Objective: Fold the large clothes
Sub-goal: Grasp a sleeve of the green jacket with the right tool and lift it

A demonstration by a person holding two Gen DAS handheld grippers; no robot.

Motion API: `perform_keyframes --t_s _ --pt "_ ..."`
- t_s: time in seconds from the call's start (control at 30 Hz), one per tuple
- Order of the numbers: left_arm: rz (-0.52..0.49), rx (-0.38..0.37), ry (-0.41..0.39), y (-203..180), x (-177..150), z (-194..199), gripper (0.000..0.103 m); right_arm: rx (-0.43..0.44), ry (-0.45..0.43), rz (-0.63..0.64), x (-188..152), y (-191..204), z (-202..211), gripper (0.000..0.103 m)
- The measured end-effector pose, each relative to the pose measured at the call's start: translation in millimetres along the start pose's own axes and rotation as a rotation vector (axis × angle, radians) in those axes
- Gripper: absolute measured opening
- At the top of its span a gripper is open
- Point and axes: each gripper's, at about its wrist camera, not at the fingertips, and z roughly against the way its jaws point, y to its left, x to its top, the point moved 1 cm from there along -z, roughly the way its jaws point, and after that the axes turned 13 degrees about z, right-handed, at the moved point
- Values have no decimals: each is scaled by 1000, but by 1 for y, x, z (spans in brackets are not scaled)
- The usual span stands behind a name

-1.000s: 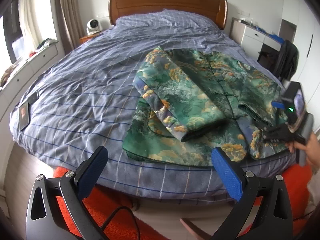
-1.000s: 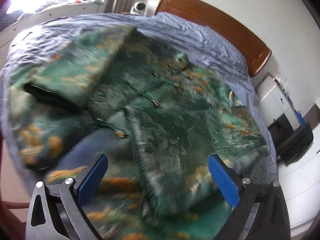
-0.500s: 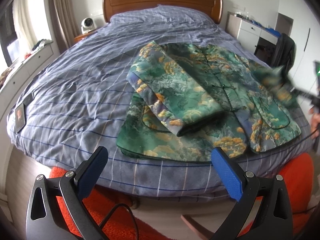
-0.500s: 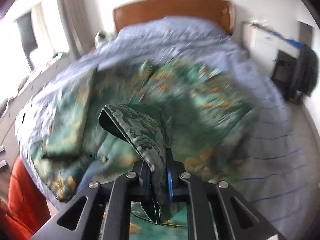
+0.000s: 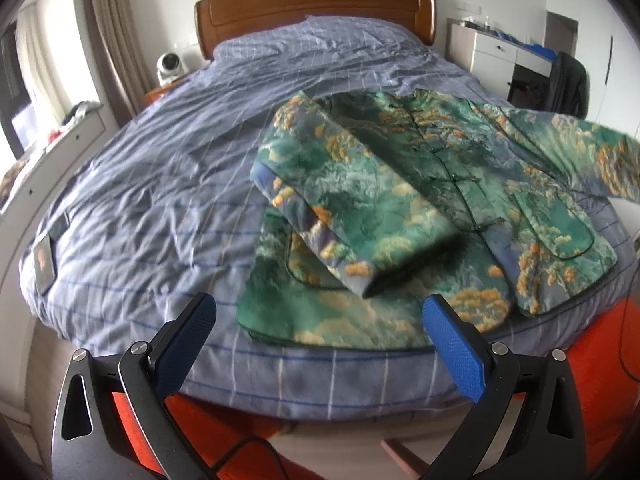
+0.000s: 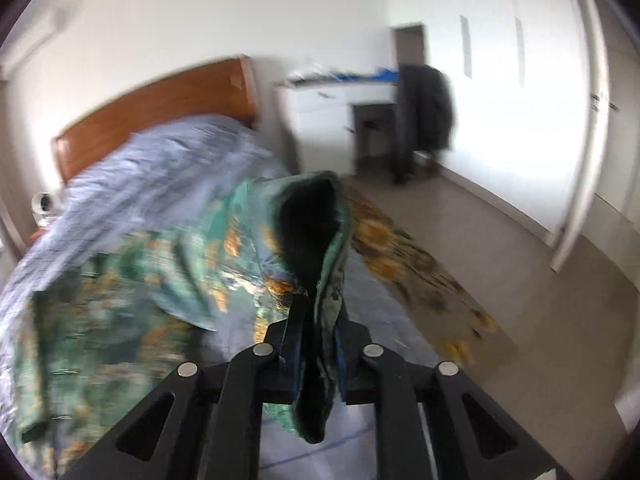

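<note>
A green brocade jacket (image 5: 404, 200) with orange patches lies front-up near the foot of the bed. Its left sleeve (image 5: 352, 220) is folded across the body. The right sleeve (image 5: 592, 152) is lifted off the bed and stretched out past the right edge. In the right wrist view my right gripper (image 6: 318, 312) pinches the cuff of that sleeve (image 6: 248, 232), with fabric between the pads; its jaws are opening slightly. My left gripper (image 5: 319, 306) hovers open over the bed's foot edge, short of the jacket's hem, holding nothing.
The bed (image 5: 160, 184) has a blue checked sheet and a wooden headboard (image 5: 312, 4). An orange rug (image 5: 600, 360) lies on the floor below the foot. A white dresser (image 6: 332, 120) and a dark garment (image 6: 426, 108) on a chair stand to the right.
My right gripper went from open over the jacket to shut on the right sleeve's cuff, then lifted and swung it out to the right. My left gripper drifted only slightly.
</note>
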Motion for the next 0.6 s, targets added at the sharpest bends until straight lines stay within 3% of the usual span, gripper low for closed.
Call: perform_keyframes --t_s 0.1,0.27,0.6 --pt "-28 2 -16 -1 8 -3 103 -131 70 -23 -22 -17 -28 49" --pt "-94 9 -33 -6 17 -13 103 -152 101 -122 -52 -29 -22 50" --pt "-245 -50 -28 -24 23 -52 103 -44 32 76 -102 63 47 60"
